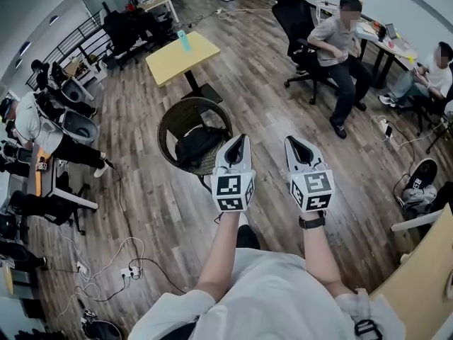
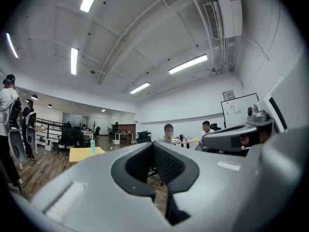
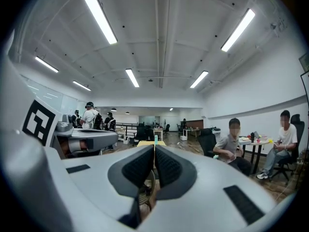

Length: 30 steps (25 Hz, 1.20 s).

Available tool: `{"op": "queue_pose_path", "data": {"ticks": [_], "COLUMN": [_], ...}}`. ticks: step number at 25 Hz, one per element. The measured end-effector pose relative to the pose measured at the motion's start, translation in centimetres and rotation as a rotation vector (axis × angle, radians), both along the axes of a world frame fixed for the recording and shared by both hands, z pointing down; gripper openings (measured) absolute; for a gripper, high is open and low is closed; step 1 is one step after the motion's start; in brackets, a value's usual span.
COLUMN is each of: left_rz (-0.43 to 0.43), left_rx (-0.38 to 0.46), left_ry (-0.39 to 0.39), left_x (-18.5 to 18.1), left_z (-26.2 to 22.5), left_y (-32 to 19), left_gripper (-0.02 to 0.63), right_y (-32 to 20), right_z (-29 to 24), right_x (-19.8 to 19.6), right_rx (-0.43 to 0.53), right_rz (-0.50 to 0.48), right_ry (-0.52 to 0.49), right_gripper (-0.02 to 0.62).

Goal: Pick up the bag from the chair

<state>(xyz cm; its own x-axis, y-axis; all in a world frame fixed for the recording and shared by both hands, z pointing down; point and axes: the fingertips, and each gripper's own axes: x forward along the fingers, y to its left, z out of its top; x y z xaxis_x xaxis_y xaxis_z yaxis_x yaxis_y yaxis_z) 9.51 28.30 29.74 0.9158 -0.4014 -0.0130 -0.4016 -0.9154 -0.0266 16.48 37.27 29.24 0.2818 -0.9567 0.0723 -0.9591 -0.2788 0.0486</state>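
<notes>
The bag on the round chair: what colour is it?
The bag is black, seen best in the head view.

Brightness: even, bright indoor light in all three views
Source: long ceiling strip lights [image 3: 100,17], seen overhead in both gripper views, glowing white with slight bloom
Shadows: soft and faint on the wooden floor [image 1: 269,119]
Glare: a pale sheen on the floor boards in the head view
Distortion: strong fisheye bend; walls and ceiling curve, and black corners ring the gripper views
Focus: the room is fairly sharp; the near shells of the left gripper [image 2: 153,145] and right gripper [image 3: 154,146] are soft and blurred
</notes>
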Motion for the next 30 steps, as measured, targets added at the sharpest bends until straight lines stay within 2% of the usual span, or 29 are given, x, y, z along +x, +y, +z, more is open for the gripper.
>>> {"op": "queue_pose_path", "data": {"ticks": [7, 11, 17, 23, 30], "left_rz": [-0.03, -0.059, -0.143, -0.223, -0.334], "left_rx": [0.011, 0.015, -0.033, -0.107, -0.155], "left_ry": [0.041, 0.048, 0.063, 0.039, 0.011], "left_x": [1.0, 0.7, -2.1, -4.9, -7.1], "left_z": [-3.2, -3.5, -1.3, 1.6, 4.1], "left_y": [-12.7, -19.5, -28.9, -36.1, -43.5], "left_gripper": [0.011, 0.011, 0.011, 0.011, 0.011], "right_y": [-12.5, -19.7, -29.6, -37.7, -47.2], "right_z": [-2.7, -2.8, -1.0, 0.2, 2.8], "right_x": [1.1, 1.1, -1.6, -4.3, -4.0], "right_rx": [0.023, 0.006, -0.039, -0.096, -0.149], "right_rz": [-0.034, -0.061, -0.159, -0.278, -0.394], "right_ry": [0.017, 0.03, 0.035, 0.063, 0.053], "right_gripper": [0.011, 0.011, 0.011, 0.011, 0.011]}}
